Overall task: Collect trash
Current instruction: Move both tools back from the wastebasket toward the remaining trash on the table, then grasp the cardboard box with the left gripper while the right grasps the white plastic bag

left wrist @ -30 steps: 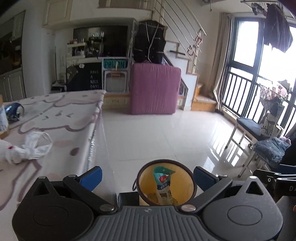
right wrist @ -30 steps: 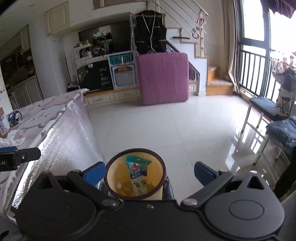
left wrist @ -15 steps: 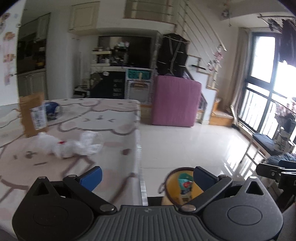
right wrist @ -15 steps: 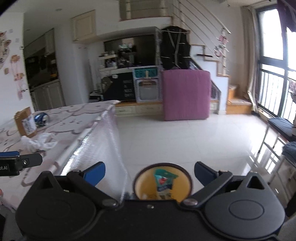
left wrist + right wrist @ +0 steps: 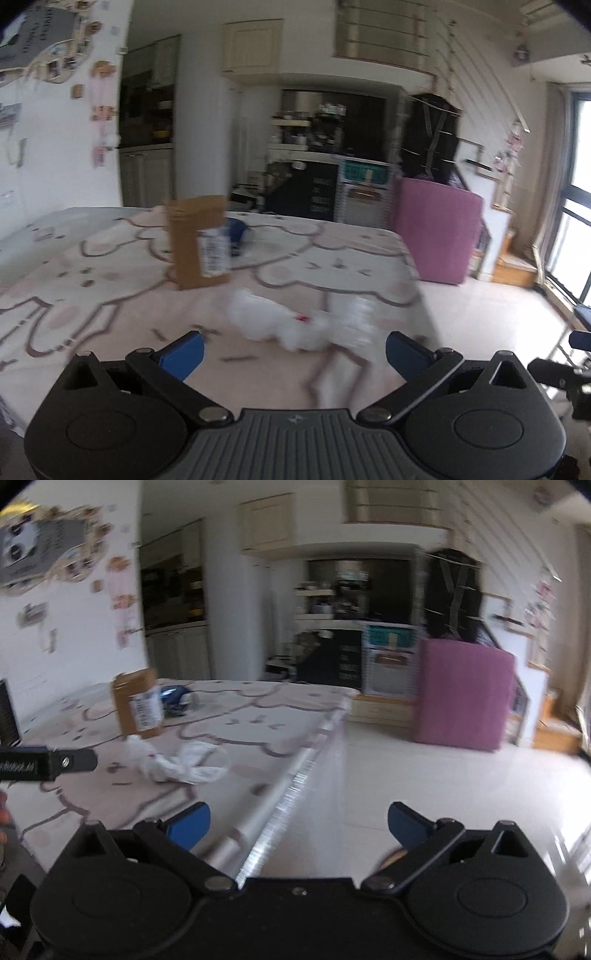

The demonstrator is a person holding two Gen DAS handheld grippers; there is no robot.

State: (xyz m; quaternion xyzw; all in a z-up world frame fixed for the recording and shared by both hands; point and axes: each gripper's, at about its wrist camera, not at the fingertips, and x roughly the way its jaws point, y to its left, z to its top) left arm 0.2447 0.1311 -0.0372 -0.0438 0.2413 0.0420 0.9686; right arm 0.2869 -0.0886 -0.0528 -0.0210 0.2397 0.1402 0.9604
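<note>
A crumpled white plastic bag [image 5: 295,321] lies on the table's patterned cloth [image 5: 110,295], just ahead of my left gripper [image 5: 293,350], which is open and empty. Behind the bag stands a brown cardboard box [image 5: 199,245], with a dark blue crushed can [image 5: 238,230] beyond it. In the right wrist view the same plastic bag [image 5: 184,762], cardboard box [image 5: 138,709] and blue can [image 5: 177,696] lie to the left. My right gripper [image 5: 299,821] is open and empty, over the table's right edge. The left gripper's finger [image 5: 48,762] shows at far left. Both views are blurred.
The table edge [image 5: 295,775] drops to a glossy white tiled floor [image 5: 443,775] on the right. A purple cushion block [image 5: 463,698] stands against the stairs. Kitchen cabinets [image 5: 147,177] lie behind the table. A sliver of the yellow bin's rim [image 5: 393,854] peeks beside my right fingertip.
Both grippers have swung left and up, away from the yellow bin on the floor and toward the table. The plastic bag now sits centred ahead of the left gripper.
</note>
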